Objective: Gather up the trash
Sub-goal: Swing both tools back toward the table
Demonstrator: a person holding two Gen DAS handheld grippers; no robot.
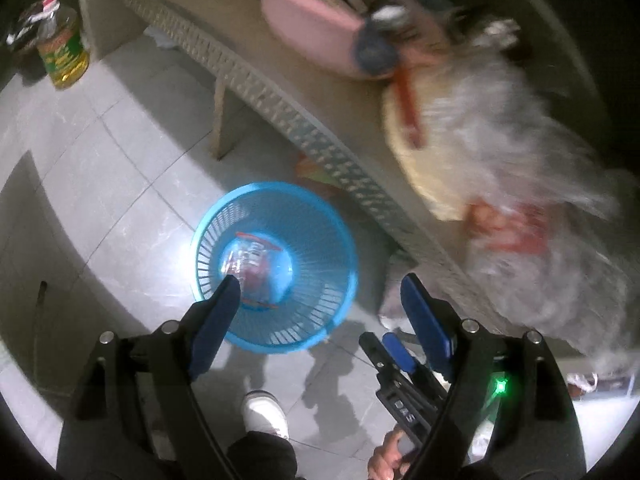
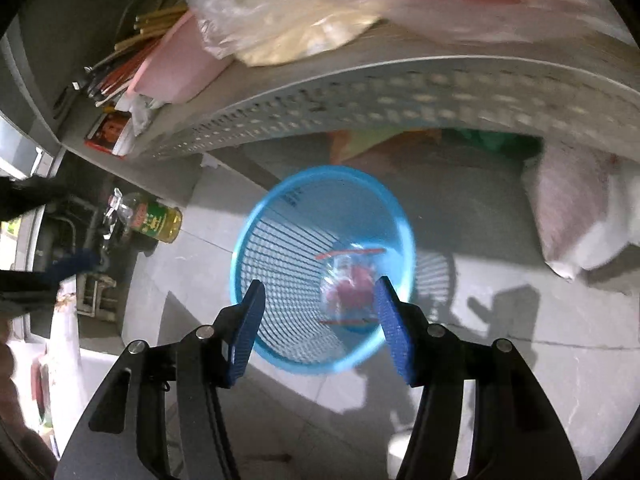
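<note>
A round blue plastic basket [image 1: 320, 240] stands on the tiled floor by the table. Inside it lies a clear plastic bag with red contents [image 1: 256, 264]. My left gripper [image 1: 320, 292] hovers above the basket, open wide, with nothing between its blue pads. My right gripper [image 1: 396, 356] shows just below the left one's right finger. In the right wrist view the same basket [image 2: 280, 248] sits under my right gripper [image 2: 320, 300], and the bag [image 2: 352, 284] lies at its bottom. The right jaws stand apart with nothing held.
A table with a perforated apron [image 1: 280, 100] runs beside the basket and carries a pink tub [image 1: 308, 12], a woven disc and crumpled plastic bags [image 1: 520, 160]. An oil bottle [image 1: 64, 56] stands on the floor. A person's white shoe [image 1: 266, 412] is near. A pale sack [image 2: 572, 208] lies to the right.
</note>
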